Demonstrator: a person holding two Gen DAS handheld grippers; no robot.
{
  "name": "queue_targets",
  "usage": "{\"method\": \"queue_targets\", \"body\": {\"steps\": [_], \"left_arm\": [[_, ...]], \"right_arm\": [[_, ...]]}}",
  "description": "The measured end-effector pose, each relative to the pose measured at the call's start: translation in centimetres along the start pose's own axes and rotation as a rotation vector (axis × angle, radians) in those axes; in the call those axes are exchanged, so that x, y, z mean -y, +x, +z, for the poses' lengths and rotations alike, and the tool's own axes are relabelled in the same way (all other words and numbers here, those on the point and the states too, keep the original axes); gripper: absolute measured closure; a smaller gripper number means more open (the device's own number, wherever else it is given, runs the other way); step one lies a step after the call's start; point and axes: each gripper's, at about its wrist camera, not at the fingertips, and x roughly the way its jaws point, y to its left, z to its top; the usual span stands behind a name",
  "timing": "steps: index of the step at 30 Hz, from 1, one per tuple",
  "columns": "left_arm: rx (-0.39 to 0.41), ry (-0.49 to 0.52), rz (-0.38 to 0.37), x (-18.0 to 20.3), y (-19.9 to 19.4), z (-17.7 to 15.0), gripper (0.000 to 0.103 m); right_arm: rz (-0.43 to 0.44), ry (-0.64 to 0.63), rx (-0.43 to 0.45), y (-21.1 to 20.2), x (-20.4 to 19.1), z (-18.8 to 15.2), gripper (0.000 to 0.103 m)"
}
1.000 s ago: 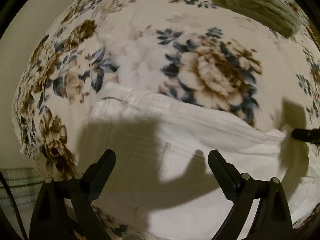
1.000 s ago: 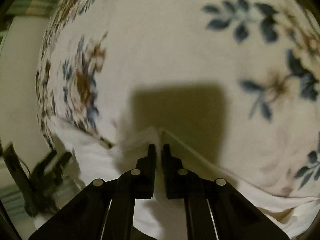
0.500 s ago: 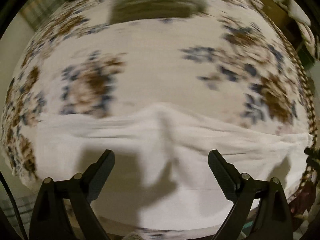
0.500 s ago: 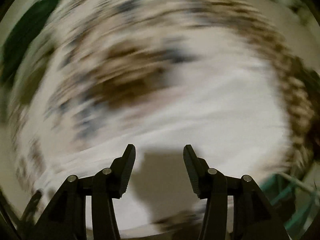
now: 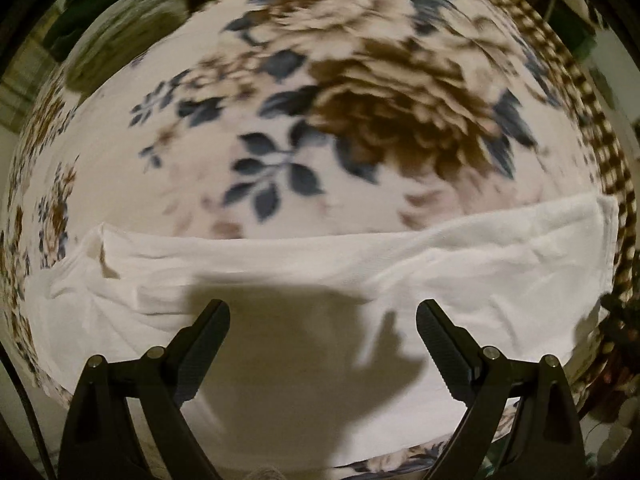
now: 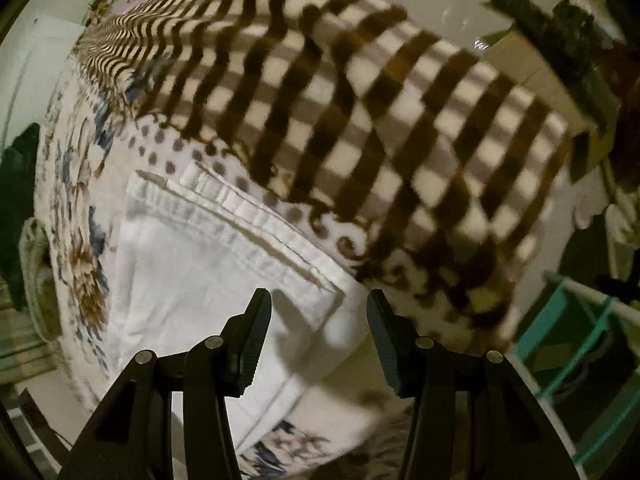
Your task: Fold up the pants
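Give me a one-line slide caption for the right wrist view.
Open right gripper above the hem corner of folded white pants on a blanket.

pants (image 5: 304, 268): white woven cloth, matt, creased, stitched ribbed hem | blanket (image 5: 360, 112): plush fleece, floral print, matt | checked blanket (image 6: 400, 128): fuzzy brown-cream fleece | left gripper (image 5: 323, 320), right gripper (image 6: 319, 308): black matt plastic, ridged pads, metal rivets

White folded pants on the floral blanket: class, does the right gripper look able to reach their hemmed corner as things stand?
Probably yes. The right gripper is open, the white folded pants have their hemmed corner just ahead of its fingertips, and nothing lies between.
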Motion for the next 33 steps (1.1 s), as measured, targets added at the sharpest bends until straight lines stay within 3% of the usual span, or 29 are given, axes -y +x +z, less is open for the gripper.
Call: {"method": "queue_targets", "body": {"steps": [2,3,10,13,16,17,18,20,25,27,30,33], "left_arm": [[-0.002,0.020,0.013,0.7,0.2,0.1,0.007],[-0.005,0.036,0.021,1.0,0.3,0.2,0.007],[-0.018,0.080,0.036,2.0,0.5,0.0,0.007],[-0.025,0.078,0.035,2.1,0.7,-0.2,0.007],[-0.035,0.073,0.033,2.4,1.0,-0.4,0.007],[-0.040,0.070,0.026,2.4,0.9,-0.8,0.007],[-0.043,0.065,0.017,2.2,0.9,-1.0,0.007],[-0.049,0.058,-0.005,1.9,1.0,-1.5,0.007],[-0.161,0.010,-0.113,1.6,4.6,-3.4,0.007],[-0.180,0.003,-0.115,1.5,6.1,-3.9,0.007],[-0.168,0.007,-0.122,1.8,6.7,-4.2,0.000],[-0.173,0.012,-0.112,2.1,7.3,-4.3,0.000]], "right_arm": [[0.024,-0.025,0.028,0.8,-0.6,-0.3,0.081],[0.016,-0.046,0.057,0.8,-1.1,-0.8,0.090],[-0.029,-0.020,0.181,-3.4,-1.7,-3.6,0.093],[-0.048,0.003,0.153,-2.9,-0.6,-3.2,0.093],[-0.048,0.026,0.031,-0.3,1.6,-2.2,0.085],[-0.010,0.063,0.009,0.0,2.7,-1.8,0.079],[0.037,0.100,0.007,-0.3,3.8,-1.6,0.060],[0.119,0.154,0.017,-1.2,5.3,-2.0,0.038],[0.293,0.194,-0.066,1.5,7.2,-3.5,0.034],[0.343,0.174,-0.002,1.7,7.2,-3.9,0.022],[0.421,0.144,0.054,1.4,6.8,-4.4,0.023],[0.476,0.135,0.053,2.1,6.0,-4.5,0.024]]}}
